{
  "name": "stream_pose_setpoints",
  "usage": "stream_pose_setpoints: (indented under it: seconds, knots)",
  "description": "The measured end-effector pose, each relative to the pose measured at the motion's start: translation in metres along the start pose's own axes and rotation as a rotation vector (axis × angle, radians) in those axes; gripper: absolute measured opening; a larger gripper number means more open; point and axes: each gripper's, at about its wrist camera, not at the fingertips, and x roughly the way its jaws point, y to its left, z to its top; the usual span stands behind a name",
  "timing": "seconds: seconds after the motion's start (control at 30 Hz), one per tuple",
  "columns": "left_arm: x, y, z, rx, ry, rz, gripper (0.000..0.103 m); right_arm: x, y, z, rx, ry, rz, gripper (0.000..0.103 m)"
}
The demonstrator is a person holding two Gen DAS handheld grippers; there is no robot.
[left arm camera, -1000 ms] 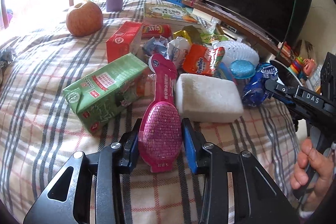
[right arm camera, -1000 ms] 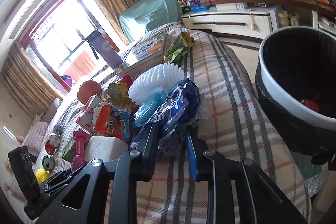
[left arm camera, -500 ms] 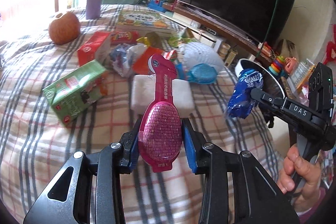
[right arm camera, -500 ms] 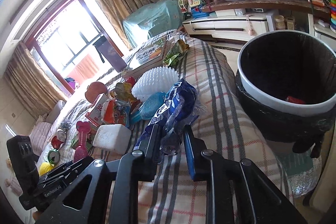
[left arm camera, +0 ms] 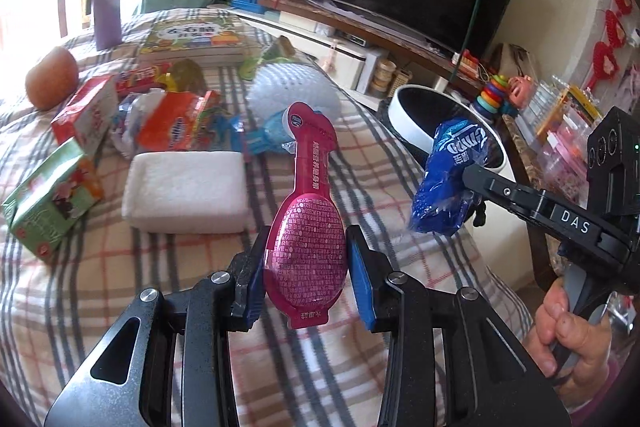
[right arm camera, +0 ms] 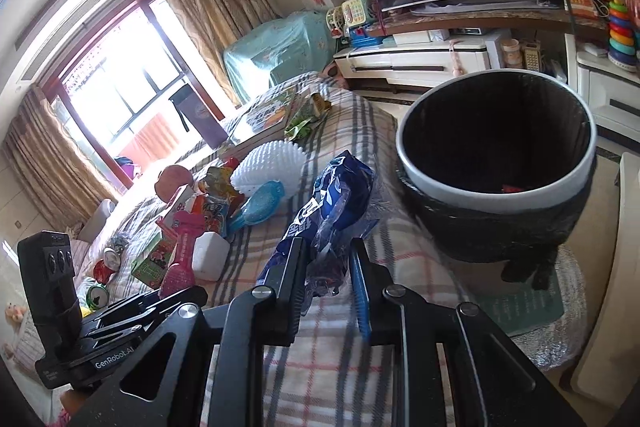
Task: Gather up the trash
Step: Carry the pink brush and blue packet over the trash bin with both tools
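Observation:
My left gripper (left arm camera: 306, 259) is shut on a pink paddle-shaped plastic package (left arm camera: 308, 223) and holds it above the plaid bed cover (left arm camera: 280, 359). My right gripper (right arm camera: 326, 275) is shut on a crumpled blue snack wrapper (right arm camera: 332, 203); it also shows in the left wrist view (left arm camera: 450, 183), lifted near the bin. The black-lined trash bin with a white rim (right arm camera: 496, 187) stands on the floor beside the bed, to the right of the wrapper; a red scrap lies inside it. The bin also shows in the left wrist view (left arm camera: 416, 137).
On the bed lie a white sponge block (left arm camera: 186, 191), a green carton (left arm camera: 48, 195), a red carton (left arm camera: 86, 113), an orange wrapper (left arm camera: 176, 123), a white spiky ball (left arm camera: 292, 93), an apple (left arm camera: 52, 77) and a picture book (left arm camera: 192, 37). A TV stand (right arm camera: 420, 61) is behind the bin.
Both grippers have lifted their loads off the bed and moved right toward the bin. The bin now looks larger and closer in the right wrist view.

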Motion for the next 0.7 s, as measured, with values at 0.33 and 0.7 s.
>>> stream_pose_setpoints:
  seconds: [0.33, 0.7]
  knots:
    - [0.018, -0.027, 0.008, 0.047, 0.030, -0.032, 0.035, -0.018, -0.026, 0.004, 0.030, -0.028, -0.027, 0.022]
    - [0.032, -0.056, 0.021, 0.103, 0.038, -0.053, 0.035, -0.030, -0.046, 0.009, 0.049, -0.051, -0.051, 0.022]
